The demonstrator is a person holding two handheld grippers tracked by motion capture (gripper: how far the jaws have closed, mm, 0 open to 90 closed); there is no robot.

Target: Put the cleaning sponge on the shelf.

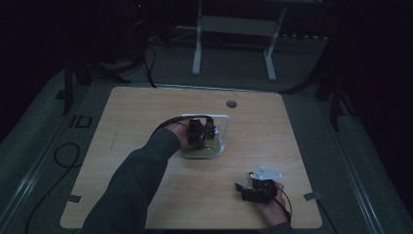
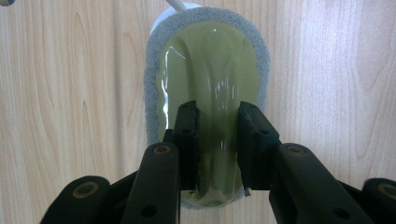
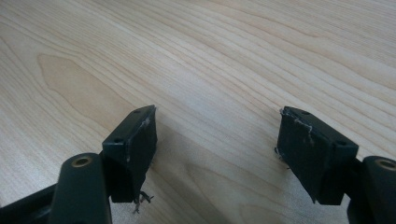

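An oval pad (image 2: 210,60) with a grey foam rim and a glossy olive-green face lies on the wooden table (image 2: 70,93). My left gripper (image 2: 218,140) points down on it, jaws close together and pinching a raised fold of the green face. In the high view the left gripper (image 1: 201,130) sits over the greenish pad (image 1: 207,150) at the table's middle. My right gripper (image 1: 243,191) rests near the front right edge, held in a hand. In the right gripper view the right gripper (image 3: 217,140) is open over bare wood, nothing between its jaws.
A white wire frame (image 1: 225,119) stands around the far side of the pad. A round cable hole (image 1: 231,104) lies near the table's back edge (image 1: 195,87). Cables (image 1: 63,156) trail on the floor at left. A white table frame (image 1: 234,29) stands beyond.
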